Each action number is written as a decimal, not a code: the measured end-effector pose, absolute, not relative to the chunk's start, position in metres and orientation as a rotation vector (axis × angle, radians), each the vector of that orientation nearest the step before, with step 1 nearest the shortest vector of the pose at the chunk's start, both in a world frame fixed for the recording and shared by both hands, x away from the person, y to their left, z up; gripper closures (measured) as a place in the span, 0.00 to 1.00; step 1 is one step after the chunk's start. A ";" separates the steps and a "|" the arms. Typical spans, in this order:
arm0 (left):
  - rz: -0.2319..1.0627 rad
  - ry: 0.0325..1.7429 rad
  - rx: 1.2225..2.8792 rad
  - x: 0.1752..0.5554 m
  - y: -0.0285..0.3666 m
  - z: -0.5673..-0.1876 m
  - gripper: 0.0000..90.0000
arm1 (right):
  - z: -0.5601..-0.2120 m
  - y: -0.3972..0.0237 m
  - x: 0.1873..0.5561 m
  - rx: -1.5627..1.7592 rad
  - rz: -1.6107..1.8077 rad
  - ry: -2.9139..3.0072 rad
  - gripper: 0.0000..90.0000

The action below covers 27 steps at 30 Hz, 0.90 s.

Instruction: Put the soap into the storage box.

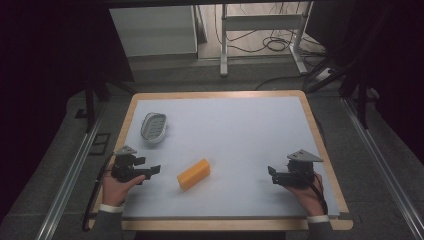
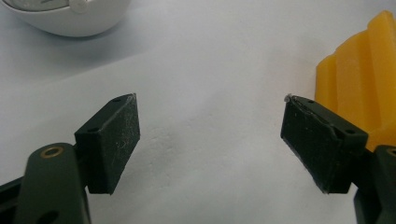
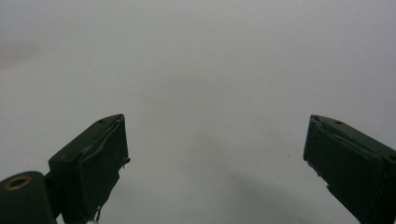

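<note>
the table (image 1: 240,130) carried a pale sheet across its top, with a wooden border showing along the edges. the yellow block (image 1: 193,174) lay flat toward the near edge, left of the middle, its long side running slantwise from the near left to the far right. the left gripper (image 1: 150,166) rested by the near left corner, held in the person's left hand (image 1: 116,190), and pointed across the surface at the block; its jaws stood wide apart with nothing between them, and a gap of bare sheet lay between the tips and the block. in the left gripper view the block (image 2: 364,84) rose just beyond the right-hand jaw, ribbed on its face, not touched by either jaw. the white dish (image 1: 153,126) sat near the left edge, farther back, well apart from the block. the right gripper (image 1: 271,173) rested near the right edge, toward the near corner, held in the right hand (image 1: 306,192); its jaws were likewise spread, over bare sheet.
</note>
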State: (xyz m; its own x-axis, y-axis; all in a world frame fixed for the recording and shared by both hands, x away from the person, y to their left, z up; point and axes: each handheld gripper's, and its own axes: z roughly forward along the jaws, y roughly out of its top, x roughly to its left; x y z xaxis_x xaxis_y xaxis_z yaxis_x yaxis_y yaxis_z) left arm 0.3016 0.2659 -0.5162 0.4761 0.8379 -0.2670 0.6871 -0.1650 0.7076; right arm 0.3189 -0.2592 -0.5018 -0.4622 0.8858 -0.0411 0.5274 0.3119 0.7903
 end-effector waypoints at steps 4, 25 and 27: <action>0.239 1.279 1.926 0.302 0.265 -0.517 0.22 | -0.503 -0.264 0.320 1.282 1.007 2.096 0.07; 0.346 1.323 1.953 0.294 0.260 -0.487 0.26 | -0.496 -0.312 0.323 1.373 1.123 2.008 0.09; 0.352 1.316 1.956 0.293 0.259 -0.483 0.26 | -0.494 -0.315 0.324 1.379 1.134 1.995 0.09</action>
State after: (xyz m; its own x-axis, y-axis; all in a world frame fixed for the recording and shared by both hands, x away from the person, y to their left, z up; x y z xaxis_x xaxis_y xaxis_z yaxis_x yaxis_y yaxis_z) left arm 0.2929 0.2593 -0.4825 0.4366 0.8834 -0.1703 0.6804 -0.2003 0.7049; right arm 0.3238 -0.3146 -0.4940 -0.3917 0.9166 0.0802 0.5376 0.1573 0.8284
